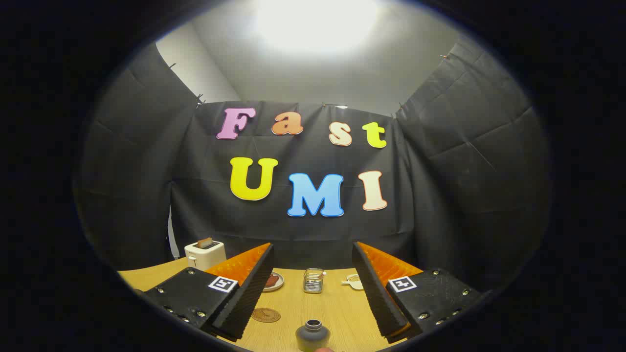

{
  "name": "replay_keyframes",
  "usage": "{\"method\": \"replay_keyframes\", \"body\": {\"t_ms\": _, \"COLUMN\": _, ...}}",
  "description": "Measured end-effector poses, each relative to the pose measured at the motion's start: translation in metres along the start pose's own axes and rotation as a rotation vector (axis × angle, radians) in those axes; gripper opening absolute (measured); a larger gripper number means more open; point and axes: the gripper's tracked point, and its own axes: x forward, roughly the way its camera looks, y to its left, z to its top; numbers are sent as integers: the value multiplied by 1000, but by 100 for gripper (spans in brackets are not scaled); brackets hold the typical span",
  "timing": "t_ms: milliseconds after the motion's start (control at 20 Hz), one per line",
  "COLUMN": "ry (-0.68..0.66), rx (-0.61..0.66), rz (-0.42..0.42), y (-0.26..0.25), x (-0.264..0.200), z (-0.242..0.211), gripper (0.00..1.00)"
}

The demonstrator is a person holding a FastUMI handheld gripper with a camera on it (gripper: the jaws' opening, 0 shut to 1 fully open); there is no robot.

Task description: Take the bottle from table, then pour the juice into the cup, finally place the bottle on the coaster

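Bottle stands on the worktop near, between the released, empty jaws; first step pending. Next: lower and clench on it, with cup far, coaster left.

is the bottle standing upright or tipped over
Upright: the bottle stands on the table between the open fingers of the hand-held gripper, its open mouth facing up. No cap shows on it.

Tool held level, fingers spread wide apart, gripping nothing.
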Motion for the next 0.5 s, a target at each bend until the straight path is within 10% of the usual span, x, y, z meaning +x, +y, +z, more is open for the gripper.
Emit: {"method": "replay_keyframes", "body": {"t_ms": 500, "ry": -11, "rx": 15, "rz": 30, "y": -8, "x": 11, "z": 1, "gripper": 97}}
